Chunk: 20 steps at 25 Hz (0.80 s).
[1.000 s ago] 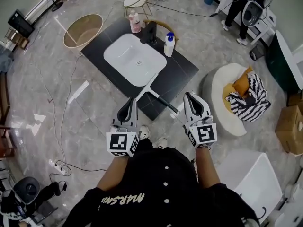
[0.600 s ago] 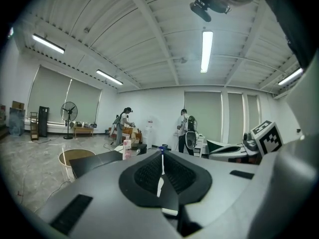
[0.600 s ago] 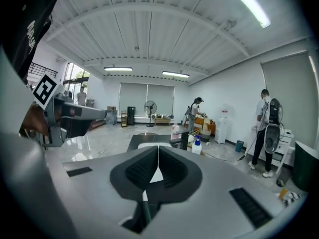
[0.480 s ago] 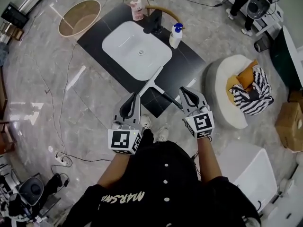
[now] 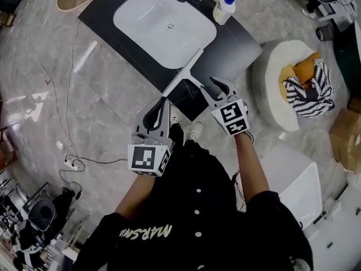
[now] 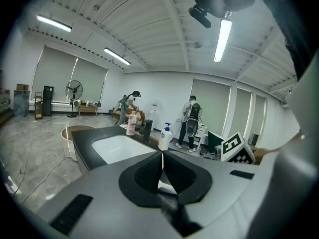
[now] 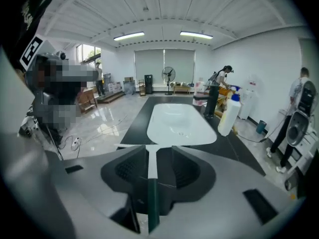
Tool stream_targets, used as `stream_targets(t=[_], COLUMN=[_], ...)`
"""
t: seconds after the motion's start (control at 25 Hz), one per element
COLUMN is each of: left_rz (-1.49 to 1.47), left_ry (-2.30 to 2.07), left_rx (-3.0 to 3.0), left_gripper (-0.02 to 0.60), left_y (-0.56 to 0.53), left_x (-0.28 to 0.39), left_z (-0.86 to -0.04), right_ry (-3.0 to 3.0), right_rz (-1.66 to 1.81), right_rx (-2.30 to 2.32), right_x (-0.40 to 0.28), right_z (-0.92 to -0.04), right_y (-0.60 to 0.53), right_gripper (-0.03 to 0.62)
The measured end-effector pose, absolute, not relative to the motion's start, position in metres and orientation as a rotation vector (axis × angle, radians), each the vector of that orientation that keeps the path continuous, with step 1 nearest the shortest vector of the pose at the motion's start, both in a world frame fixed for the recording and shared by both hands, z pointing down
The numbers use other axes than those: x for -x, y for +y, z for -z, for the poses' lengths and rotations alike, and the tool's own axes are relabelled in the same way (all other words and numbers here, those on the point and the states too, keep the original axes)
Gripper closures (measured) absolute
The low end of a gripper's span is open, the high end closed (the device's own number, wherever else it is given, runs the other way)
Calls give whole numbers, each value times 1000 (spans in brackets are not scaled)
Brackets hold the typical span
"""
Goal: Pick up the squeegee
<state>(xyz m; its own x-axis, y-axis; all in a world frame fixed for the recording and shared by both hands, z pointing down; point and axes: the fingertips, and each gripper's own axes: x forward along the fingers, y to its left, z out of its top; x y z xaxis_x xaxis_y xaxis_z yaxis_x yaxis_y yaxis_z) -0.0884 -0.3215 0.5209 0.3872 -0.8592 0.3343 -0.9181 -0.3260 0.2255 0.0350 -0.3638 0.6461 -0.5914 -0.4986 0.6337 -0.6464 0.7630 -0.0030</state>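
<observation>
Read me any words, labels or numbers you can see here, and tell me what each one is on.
"MARS...", upside down, on the black shirt; the rest is unclear.
Label on the pump bottle: too small to read.
On the marker cubes: square patterns only, no words.

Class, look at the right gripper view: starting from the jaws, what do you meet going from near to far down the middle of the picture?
squeegee → white basin → standing fan

The rectangular white basin (image 5: 164, 24) looks glossy and smooth, set in a matt black, faintly veined tabletop (image 5: 240, 45). The grey marbled floor (image 5: 62, 89) shines as if polished. The white squeegee (image 5: 183, 75) and the white pump bottle (image 5: 224, 9) look like smooth plastic.
</observation>
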Motion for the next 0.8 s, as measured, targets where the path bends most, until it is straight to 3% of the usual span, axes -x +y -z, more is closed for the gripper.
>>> stream_targets(t=[0.36, 0.8], left_rz=[-254, -282], left_ry=[-1450, -1431], left_rx=[-2271, -2226], left_gripper=[563, 563], left_y=[-320, -316], left_x=[84, 92], left_z=[-568, -598], right_ry=[-2193, -2300], right_rz=[-274, -296], right_rx=[-698, -696], right_x=[-26, -14], right_z=[-724, -745], right_y=[-360, -359], right_gripper=[411, 443])
